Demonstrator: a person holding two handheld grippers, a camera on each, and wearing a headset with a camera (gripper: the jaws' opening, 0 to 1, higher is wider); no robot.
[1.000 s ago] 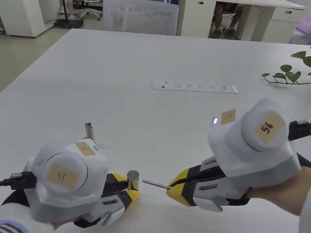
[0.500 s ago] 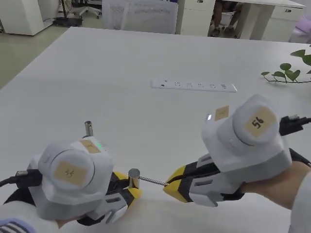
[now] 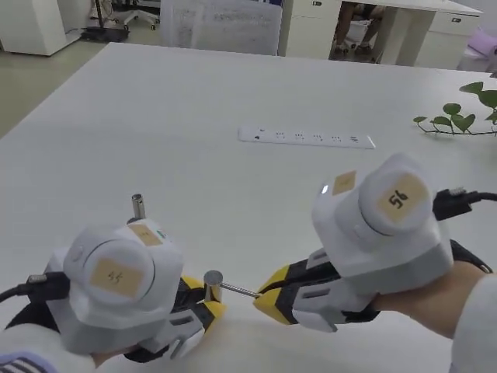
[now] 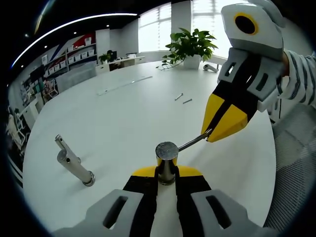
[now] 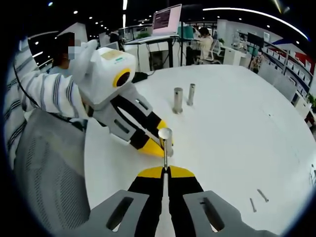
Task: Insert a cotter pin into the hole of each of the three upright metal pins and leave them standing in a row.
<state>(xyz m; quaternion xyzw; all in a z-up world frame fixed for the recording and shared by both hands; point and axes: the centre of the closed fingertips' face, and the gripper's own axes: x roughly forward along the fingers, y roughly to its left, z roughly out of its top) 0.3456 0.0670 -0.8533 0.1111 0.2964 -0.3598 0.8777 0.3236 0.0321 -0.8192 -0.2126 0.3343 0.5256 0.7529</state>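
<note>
My left gripper (image 3: 208, 305) (image 4: 167, 174) is shut on an upright metal pin (image 3: 213, 283) (image 4: 167, 160) with a flat round head. To its right my right gripper (image 3: 262, 300) (image 5: 165, 171) is shut on a thin cotter pin (image 3: 239, 291) (image 4: 193, 141) (image 5: 165, 157), held level. The cotter pin's tip meets the metal pin's (image 5: 165, 136) shaft just below the head. Two more metal pins (image 5: 177, 100) (image 5: 190, 94) stand close together behind the left gripper; one of them (image 3: 138, 207) peeks out above it. The same two (image 4: 74, 167) (image 4: 61, 143) show at the left in the left gripper view.
Two spare cotter pins (image 4: 178, 97) (image 4: 187, 101) (image 5: 252, 204) lie loose on the white table (image 3: 233, 93). A white power strip (image 3: 305, 139) lies across the middle of it, and a trailing plant (image 3: 458, 120) sits at the right edge. Desks and chairs stand beyond the table.
My right gripper has slid left with the cotter pin, bringing its tip up against the held metal pin. The left gripper has stayed put.
</note>
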